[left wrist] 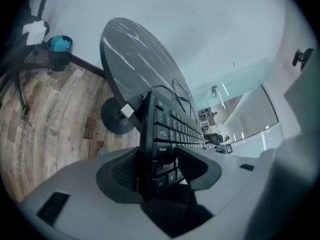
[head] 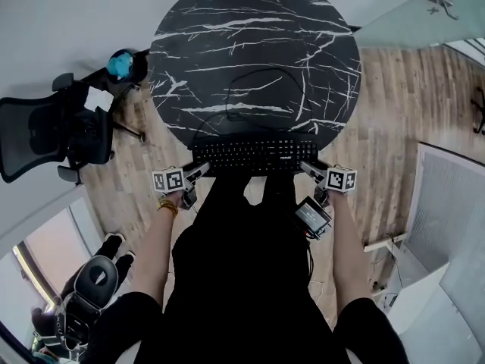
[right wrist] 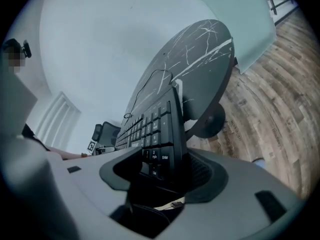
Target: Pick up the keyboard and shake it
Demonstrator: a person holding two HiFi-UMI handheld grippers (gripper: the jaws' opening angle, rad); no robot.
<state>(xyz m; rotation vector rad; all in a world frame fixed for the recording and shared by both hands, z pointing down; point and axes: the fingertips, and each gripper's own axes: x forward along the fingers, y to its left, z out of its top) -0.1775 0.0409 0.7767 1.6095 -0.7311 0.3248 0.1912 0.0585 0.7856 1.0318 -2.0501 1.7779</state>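
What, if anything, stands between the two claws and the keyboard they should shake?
Nothing visible does. The keyboard is already gripped at its ends by the left claw and the right claw, at the near edge of the round table, with open space around it.

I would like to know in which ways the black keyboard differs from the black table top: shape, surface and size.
Shape: the keyboard is a long rectangle, while the table top is round.
Surface: the keyboard is plain black with rows of keys; the table top is smooth, with white veins like marble.
Size: the keyboard is much smaller and spans only part of the table top's width, at its near edge.
Both are black.
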